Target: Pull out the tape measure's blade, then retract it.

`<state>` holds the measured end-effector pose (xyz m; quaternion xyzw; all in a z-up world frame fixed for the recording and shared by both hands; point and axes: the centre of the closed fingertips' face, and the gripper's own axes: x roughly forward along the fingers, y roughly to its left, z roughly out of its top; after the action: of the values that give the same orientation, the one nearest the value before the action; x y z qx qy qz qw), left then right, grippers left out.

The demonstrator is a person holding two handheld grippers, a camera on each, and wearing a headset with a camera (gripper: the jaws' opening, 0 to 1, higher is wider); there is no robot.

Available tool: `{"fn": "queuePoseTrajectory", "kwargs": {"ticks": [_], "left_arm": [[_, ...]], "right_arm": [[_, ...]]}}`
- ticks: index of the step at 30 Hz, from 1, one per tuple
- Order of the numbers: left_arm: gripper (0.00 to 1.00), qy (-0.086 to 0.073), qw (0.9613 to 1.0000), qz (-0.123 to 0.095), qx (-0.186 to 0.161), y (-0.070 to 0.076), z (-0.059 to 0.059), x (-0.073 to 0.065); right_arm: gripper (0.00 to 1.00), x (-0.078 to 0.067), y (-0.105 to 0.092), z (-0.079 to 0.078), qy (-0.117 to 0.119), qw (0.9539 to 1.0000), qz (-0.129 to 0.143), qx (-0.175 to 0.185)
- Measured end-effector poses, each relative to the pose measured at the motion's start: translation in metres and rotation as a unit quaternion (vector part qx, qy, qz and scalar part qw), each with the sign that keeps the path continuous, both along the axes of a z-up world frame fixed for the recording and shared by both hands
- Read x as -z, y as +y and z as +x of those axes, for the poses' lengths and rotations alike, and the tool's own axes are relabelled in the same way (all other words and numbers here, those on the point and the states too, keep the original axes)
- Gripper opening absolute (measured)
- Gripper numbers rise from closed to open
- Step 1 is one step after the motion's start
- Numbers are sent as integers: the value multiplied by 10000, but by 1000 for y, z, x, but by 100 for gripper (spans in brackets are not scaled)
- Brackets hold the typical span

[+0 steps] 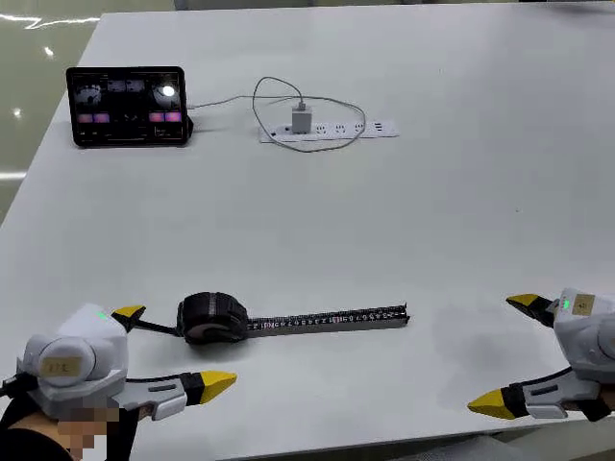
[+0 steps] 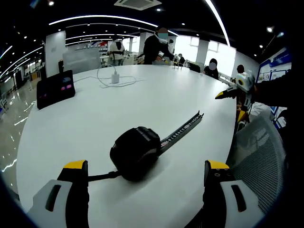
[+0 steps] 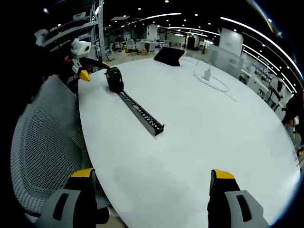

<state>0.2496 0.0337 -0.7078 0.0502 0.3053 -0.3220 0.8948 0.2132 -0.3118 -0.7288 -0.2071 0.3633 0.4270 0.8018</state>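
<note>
A black tape measure (image 1: pixel 212 317) lies on the white table (image 1: pixel 384 221), its dark blade (image 1: pixel 332 318) pulled out flat to the right, ending at a hook. My left gripper (image 1: pixel 178 348) stands open just left of the case, yellow tips either side of its wrist strap, touching nothing. In the left gripper view the case (image 2: pixel 135 152) sits between and ahead of the jaws, and the blade (image 2: pixel 183 128) runs away to the right. My right gripper (image 1: pixel 511 353) is open near the table's front right edge, well clear of the blade's end (image 3: pixel 156 128).
A black tablet (image 1: pixel 127 106) stands at the back left, cabled to a white power strip (image 1: pixel 332 130) with a charger. A mesh chair (image 3: pixel 42 142) sits off the table's front edge. Several people stand beyond the far side (image 2: pixel 159 45).
</note>
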Motion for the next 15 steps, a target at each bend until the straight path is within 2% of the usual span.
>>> {"fn": "queuePoseTrajectory", "kwargs": {"ticks": [5, 7, 10, 15], "left_arm": [[99, -7, 9998, -146, -97, -9, 7, -3], [99, 73, 9998, -121, -138, -12, 8, 0], [99, 86, 9998, 0, -206, -17, 11, -1], [99, 124, 9986, -105, -499, -24, 20, -2]], "right_arm": [[99, -3, 4, 8, -74, 9999, -31, -107], [99, -4, 4, 11, -91, 9998, -47, -161], [99, -7, 7, 16, -107, 9995, -93, -294], [99, -10, 15, 24, -146, 9987, -152, -458]]}}
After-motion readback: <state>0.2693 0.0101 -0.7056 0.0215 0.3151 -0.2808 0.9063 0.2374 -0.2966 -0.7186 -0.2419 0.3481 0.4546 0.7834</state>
